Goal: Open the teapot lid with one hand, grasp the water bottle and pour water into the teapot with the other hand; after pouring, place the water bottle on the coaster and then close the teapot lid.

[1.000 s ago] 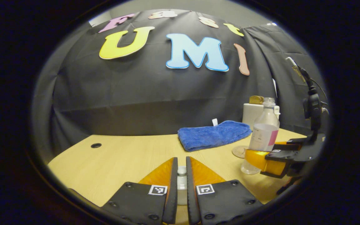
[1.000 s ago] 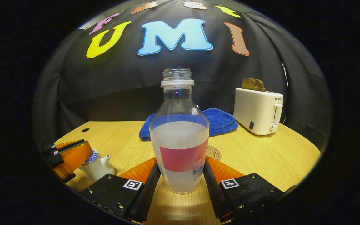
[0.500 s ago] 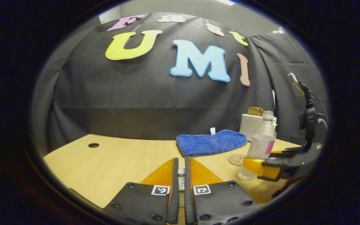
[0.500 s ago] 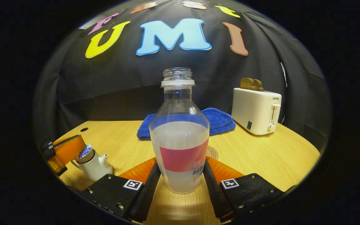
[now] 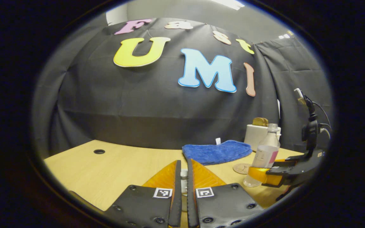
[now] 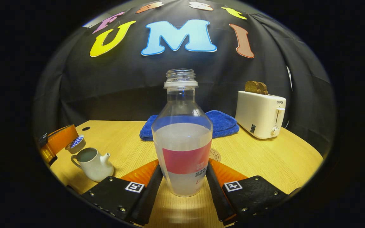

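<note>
A clear water bottle (image 6: 182, 142) with a pink label and no cap stands upright, part full, with my right gripper (image 6: 182, 164) shut on its lower body. A white teapot (image 6: 92, 163) sits open at the left on the table. Its lid (image 6: 74, 144) hangs just above and left of it, held in my left gripper (image 6: 65, 142). In the left gripper view the lid's white knob (image 5: 184, 179) is pinched between my left gripper (image 5: 184, 163). The bottle (image 5: 265, 153) and right gripper (image 5: 260, 174) show at the right. A round coaster (image 6: 216, 155) lies behind the bottle.
A folded blue towel (image 6: 222, 122) lies at the back of the wooden table (image 6: 265, 158). A white toaster (image 6: 260, 117) with toast in it stands at the back right. A cable hole (image 5: 99, 151) marks the far left of the table.
My left gripper has lifted the lid up off the teapot, leaving the teapot open. The right gripper and bottle have stayed about where they were.
</note>
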{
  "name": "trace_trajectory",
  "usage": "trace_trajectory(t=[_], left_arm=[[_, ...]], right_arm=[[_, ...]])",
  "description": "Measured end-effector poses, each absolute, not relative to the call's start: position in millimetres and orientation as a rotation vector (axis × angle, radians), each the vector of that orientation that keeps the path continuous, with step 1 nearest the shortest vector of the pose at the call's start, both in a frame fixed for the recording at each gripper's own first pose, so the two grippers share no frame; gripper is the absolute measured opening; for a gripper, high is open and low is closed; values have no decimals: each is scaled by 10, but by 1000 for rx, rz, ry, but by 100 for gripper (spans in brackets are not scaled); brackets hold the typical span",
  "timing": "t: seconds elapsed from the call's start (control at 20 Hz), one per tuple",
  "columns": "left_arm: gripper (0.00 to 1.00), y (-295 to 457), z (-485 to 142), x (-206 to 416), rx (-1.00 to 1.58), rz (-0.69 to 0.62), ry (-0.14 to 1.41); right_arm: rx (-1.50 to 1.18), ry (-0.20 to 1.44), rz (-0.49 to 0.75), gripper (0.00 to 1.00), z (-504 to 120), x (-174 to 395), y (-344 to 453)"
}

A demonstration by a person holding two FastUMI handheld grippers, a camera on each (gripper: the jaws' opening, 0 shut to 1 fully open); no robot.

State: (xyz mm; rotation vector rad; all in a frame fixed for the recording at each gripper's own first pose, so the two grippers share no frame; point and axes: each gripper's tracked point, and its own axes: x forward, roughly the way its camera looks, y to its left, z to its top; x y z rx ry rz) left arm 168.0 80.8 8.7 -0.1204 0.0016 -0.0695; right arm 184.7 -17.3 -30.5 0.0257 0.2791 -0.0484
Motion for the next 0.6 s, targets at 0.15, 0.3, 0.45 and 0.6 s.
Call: trace_trajectory(t=[0.15, 0.3, 0.45, 0.6], left_arm=[[16, 985, 120, 1652, -106, -40, -18], [13, 1110, 116, 1630, -116, -23, -21], [16, 1244, 94, 1620, -148, -19, -19], [16, 1343, 91, 1625, -173, -19, -17]], right_arm=[[10, 275, -34, 76, -302, 1829, -147], [-21, 267, -9, 76, -283, 1808, -77], [-80, 257, 4, 76, -272, 1781, 15], [-184, 254, 6, 76, -253, 1767, 117]])
